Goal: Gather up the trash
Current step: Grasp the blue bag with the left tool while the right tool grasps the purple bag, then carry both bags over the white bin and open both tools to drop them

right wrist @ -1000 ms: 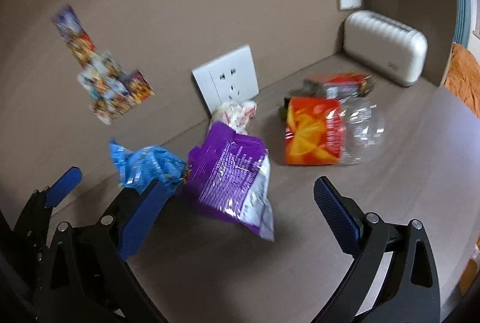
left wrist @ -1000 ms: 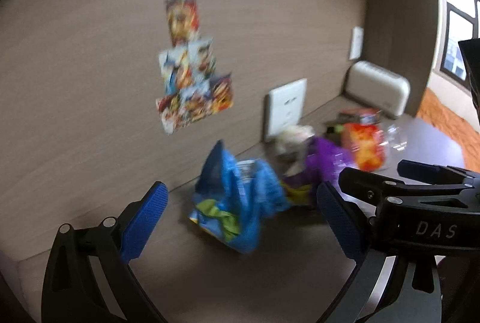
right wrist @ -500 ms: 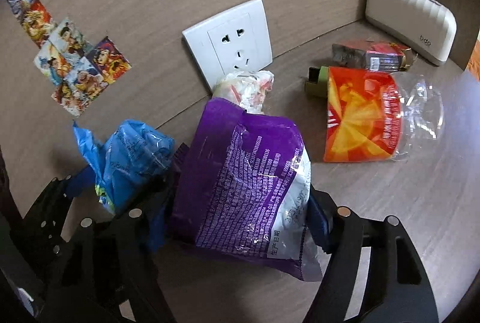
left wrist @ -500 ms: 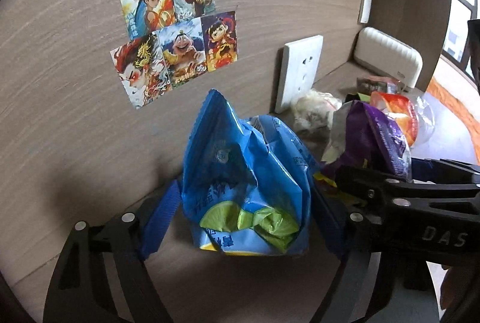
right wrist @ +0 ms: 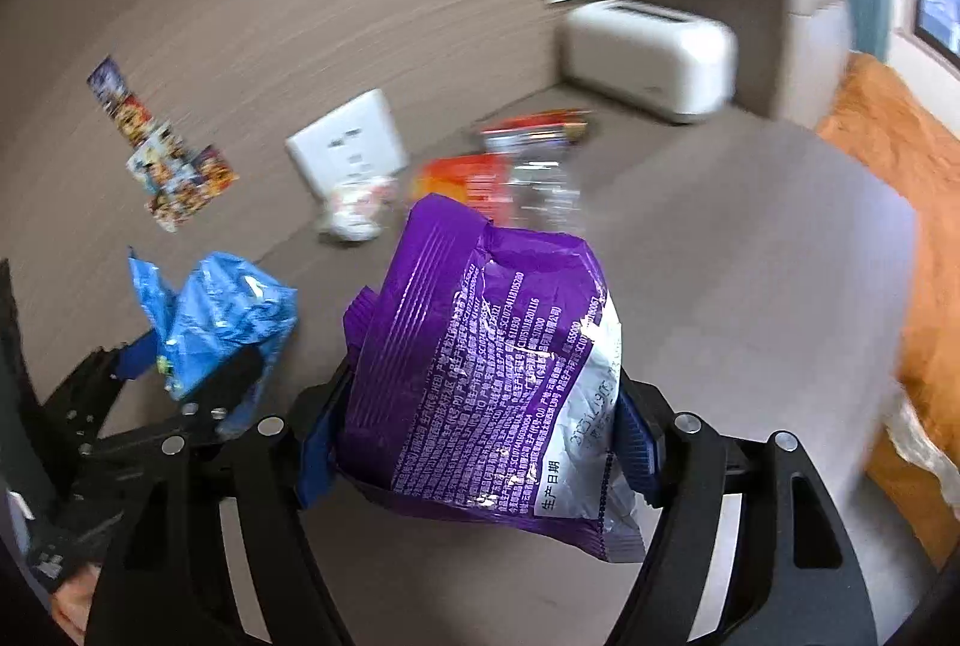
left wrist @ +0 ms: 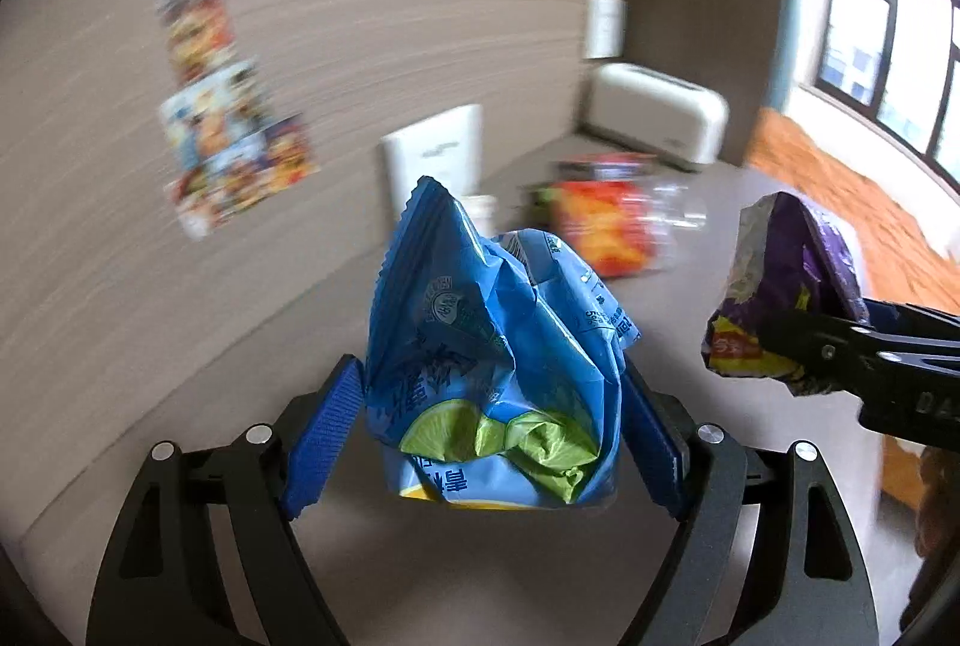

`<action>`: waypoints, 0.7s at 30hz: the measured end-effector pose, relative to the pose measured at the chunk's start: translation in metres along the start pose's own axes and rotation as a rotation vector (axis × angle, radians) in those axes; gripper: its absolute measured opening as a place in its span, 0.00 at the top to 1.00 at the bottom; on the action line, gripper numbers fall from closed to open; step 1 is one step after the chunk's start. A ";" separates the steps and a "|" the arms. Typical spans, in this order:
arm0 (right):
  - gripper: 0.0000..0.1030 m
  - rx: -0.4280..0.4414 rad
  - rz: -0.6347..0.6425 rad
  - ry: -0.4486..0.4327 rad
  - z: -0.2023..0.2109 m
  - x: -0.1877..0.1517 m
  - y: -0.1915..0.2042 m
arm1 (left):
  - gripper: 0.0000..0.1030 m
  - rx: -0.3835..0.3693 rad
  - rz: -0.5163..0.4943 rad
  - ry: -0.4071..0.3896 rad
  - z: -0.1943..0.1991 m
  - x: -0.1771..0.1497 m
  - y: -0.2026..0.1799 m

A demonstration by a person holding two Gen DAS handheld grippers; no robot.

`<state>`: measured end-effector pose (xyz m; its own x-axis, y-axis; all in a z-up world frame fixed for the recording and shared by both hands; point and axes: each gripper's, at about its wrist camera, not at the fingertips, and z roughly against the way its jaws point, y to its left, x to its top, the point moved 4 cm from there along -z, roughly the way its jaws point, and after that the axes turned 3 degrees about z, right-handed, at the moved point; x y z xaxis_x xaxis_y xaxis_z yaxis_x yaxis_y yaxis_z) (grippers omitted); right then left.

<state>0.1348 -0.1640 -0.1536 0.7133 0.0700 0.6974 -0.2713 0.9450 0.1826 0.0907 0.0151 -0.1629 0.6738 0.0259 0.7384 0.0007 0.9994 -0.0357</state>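
My left gripper (left wrist: 489, 436) is shut on a crumpled blue snack bag (left wrist: 492, 370) with a lime picture and holds it above the brown table. My right gripper (right wrist: 474, 442) is shut on a purple snack bag (right wrist: 480, 376), also lifted. The purple bag (left wrist: 780, 292) shows at the right of the left wrist view, and the blue bag (right wrist: 216, 310) at the left of the right wrist view. An orange snack bag (right wrist: 462, 181), a clear plastic wrapper (right wrist: 543, 190), a red pack (right wrist: 534, 127) and a white crumpled wad (right wrist: 354, 214) lie on the table further back.
A white socket plate (right wrist: 351, 145) leans at the wall behind the wad. A white toaster-shaped box (right wrist: 651, 55) stands in the back corner. Cartoon stickers (right wrist: 168, 172) are on the wall. An orange bedspread (right wrist: 900, 166) lies beyond the table's right edge.
Both grippers closed on their bags, the left on the blue one and the right on the purple one, then lifted and pulled back from the wall.
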 end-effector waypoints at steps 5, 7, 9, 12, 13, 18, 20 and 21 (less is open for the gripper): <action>0.28 -0.080 -0.104 -0.028 0.033 -0.020 -0.067 | 0.22 -0.124 -0.100 0.002 0.007 -0.001 -0.080; 0.28 -0.116 -0.145 -0.033 0.048 -0.031 -0.093 | 0.22 -0.169 -0.150 0.011 0.005 -0.003 -0.117; 0.28 -0.152 -0.192 -0.032 0.062 -0.042 -0.123 | 0.22 -0.205 -0.184 0.019 0.006 -0.007 -0.144; 0.28 -0.200 -0.234 -0.030 0.082 -0.058 -0.158 | 0.22 -0.259 -0.226 0.033 0.008 -0.015 -0.187; 0.28 -0.216 -0.250 -0.025 0.089 -0.064 -0.172 | 0.22 -0.279 -0.243 0.037 0.008 -0.018 -0.205; 0.28 -0.261 -0.304 -0.013 0.108 -0.087 -0.220 | 0.22 -0.332 -0.303 0.058 0.010 -0.034 -0.265; 0.28 -0.271 -0.325 -0.008 0.114 -0.094 -0.237 | 0.22 -0.345 -0.322 0.069 0.008 -0.038 -0.285; 0.28 -0.276 -0.336 -0.005 0.117 -0.098 -0.247 | 0.22 -0.351 -0.333 0.075 0.007 -0.041 -0.296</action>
<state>0.0561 -0.4412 -0.1863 0.7289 -0.2570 0.6345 0.1591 0.9651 0.2082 0.0575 -0.2818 -0.1782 0.6463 -0.3085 0.6979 0.4653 0.8842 -0.0400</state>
